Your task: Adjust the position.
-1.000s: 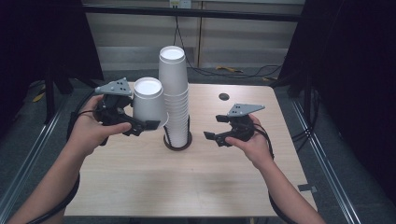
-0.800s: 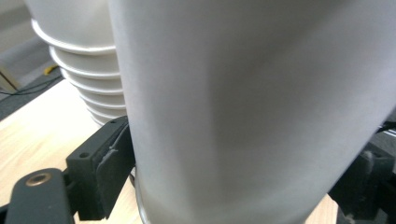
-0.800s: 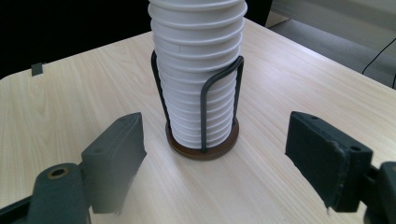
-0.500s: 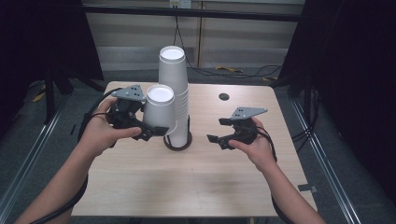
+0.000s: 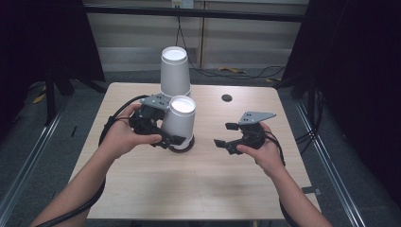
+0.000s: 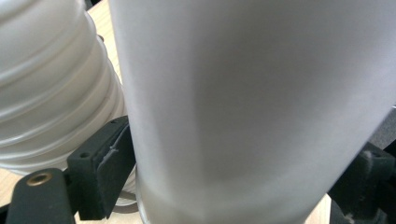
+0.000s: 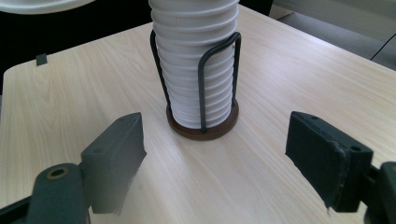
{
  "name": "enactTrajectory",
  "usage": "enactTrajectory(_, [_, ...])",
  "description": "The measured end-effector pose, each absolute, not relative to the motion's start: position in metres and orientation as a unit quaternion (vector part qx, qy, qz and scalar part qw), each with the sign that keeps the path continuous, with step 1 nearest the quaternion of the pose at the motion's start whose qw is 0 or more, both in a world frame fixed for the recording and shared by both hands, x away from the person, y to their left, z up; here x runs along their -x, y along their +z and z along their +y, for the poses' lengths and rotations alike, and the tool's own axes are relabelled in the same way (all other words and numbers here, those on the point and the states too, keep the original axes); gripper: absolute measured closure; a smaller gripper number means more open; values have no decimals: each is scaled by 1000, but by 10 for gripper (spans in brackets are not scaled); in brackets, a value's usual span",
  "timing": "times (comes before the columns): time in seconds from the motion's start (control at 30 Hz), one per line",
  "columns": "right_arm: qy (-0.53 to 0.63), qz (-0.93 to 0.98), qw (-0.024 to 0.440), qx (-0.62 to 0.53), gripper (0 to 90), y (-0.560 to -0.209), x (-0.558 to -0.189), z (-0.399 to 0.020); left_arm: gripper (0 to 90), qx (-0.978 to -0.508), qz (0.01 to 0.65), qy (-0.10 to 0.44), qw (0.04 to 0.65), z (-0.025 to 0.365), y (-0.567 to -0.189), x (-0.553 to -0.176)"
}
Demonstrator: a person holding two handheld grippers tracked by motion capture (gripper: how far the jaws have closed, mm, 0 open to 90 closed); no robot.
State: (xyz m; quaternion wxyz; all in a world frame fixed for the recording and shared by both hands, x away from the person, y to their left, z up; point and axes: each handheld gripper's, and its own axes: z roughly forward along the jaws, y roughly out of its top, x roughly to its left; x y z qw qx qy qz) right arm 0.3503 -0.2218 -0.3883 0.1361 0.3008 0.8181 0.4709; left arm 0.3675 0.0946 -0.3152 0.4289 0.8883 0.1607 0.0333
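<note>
Carrying a single paper cup (image 5: 180,123), upside down, the left gripper (image 5: 166,138) is shown pinching the cup's wall between its two pads, as the left gripper view confirms with a pad pressed on either side of the cup (image 6: 243,102). Compared with the picture a second earlier, the cup is now seen lower and in front of the cup stack (image 5: 174,71), down near the stack's round wooden base (image 7: 203,128), where before it was held high at the stack's left side. From this it is judged that one cup has been taken off the stack and is being brought down to be set on the table (image 5: 198,189) in front of the base. The right gripper (image 5: 226,135) is held to the right of the stack, jaws spread wide and empty, well apart from the wire holder (image 7: 205,84).
</note>
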Motion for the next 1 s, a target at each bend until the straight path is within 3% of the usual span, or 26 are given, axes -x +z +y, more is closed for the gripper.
enactTrajectory(1.0, [422, 858, 111, -270, 221, -398, -342, -225, 133, -933, 136, 28, 333, 70, -341, -367])
